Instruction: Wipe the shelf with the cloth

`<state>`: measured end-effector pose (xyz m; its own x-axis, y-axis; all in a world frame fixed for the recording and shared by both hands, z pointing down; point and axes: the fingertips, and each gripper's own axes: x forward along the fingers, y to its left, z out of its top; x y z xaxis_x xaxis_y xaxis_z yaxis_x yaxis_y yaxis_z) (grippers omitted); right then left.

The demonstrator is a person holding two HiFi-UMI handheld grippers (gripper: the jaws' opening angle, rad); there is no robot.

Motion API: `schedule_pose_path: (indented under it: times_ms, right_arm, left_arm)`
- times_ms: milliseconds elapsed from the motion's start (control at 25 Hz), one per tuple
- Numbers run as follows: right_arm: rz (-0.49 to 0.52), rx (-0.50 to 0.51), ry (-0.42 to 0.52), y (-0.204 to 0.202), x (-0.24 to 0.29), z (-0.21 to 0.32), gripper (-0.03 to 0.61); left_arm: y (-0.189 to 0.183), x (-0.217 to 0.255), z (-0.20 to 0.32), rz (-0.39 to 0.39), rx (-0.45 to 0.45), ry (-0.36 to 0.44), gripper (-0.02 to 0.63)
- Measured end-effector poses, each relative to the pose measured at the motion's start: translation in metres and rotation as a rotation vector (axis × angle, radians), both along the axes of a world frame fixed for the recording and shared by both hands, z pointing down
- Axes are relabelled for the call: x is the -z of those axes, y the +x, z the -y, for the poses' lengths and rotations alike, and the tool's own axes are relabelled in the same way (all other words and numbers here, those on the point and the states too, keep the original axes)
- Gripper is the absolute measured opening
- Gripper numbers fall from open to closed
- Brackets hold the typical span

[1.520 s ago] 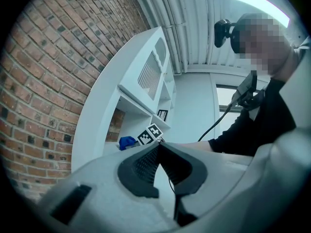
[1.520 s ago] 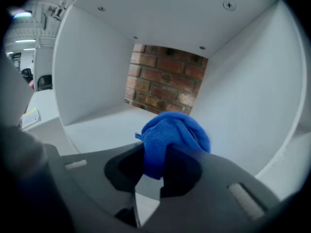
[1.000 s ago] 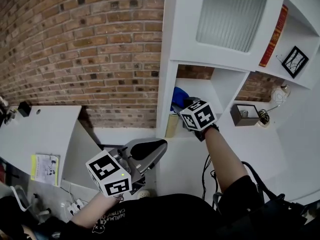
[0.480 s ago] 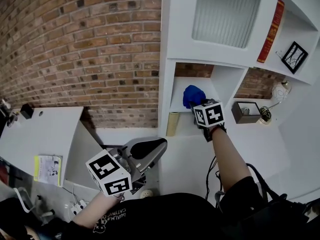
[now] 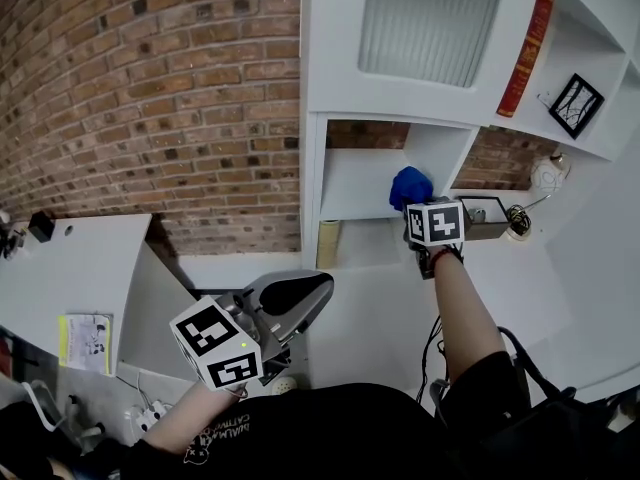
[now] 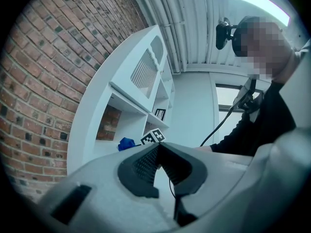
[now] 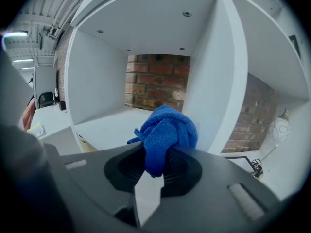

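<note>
A bunched blue cloth point(image 7: 167, 132) is clamped between the jaws of my right gripper point(image 7: 158, 154). The gripper holds it just over the white shelf board point(image 7: 109, 120), near the compartment's right wall. From the head view the cloth point(image 5: 410, 188) sits at the right end of the open shelf compartment point(image 5: 355, 183), with my right gripper point(image 5: 418, 206) behind it. My left gripper point(image 5: 292, 296) hangs low in front of me, away from the shelf, jaws shut on nothing. Its own view shows the fingertips meeting on my left gripper point(image 6: 158, 148) and the cloth point(image 6: 127, 143) far off.
A red book point(image 5: 527, 53) and a framed picture point(image 5: 575, 105) stand on higher shelves at right. A small box point(image 5: 487, 218) and a white ball ornament point(image 5: 545, 173) sit in the neighbouring compartment. A yellowish item point(image 5: 328, 245) lies below the shelf. A white desk point(image 5: 70, 268) is at left.
My right gripper has carried the cloth rightwards along the shelf, from its left part to its right wall. The left gripper has stayed put.
</note>
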<state>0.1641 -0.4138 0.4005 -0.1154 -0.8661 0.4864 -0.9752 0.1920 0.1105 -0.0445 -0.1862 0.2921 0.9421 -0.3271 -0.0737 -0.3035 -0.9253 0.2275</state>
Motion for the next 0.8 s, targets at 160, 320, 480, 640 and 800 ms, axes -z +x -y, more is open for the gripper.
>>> schedule_pose_path:
  times_ms: [160,320,480,640,800]
  right_arm:
    - [0.014,-0.017,0.041,-0.001,0.010,0.000,0.067]
    - [0.151,0.217,0.239,-0.082,0.053,-0.010,0.066]
    - [0.214,0.436,0.232,-0.161,0.049,-0.026,0.066]
    - [0.206,0.474,0.155,-0.184,0.021,-0.029,0.066]
    - [0.162,0.407,0.112,-0.164,0.000,-0.024,0.066]
  left_arm:
    - [0.005,-0.003,0.001,0.009,0.006,-0.001,-0.002]
    - [0.003,-0.007,0.004,0.021,0.028,-0.012,-0.002]
    - [0.000,-0.008,0.005,0.039,0.052,-0.013,-0.002]
    - [-0.007,-0.008,0.005,0.051,0.087,-0.017,-0.002]
    - [-0.004,-0.011,0.003,0.064,0.092,-0.020,-0.002]
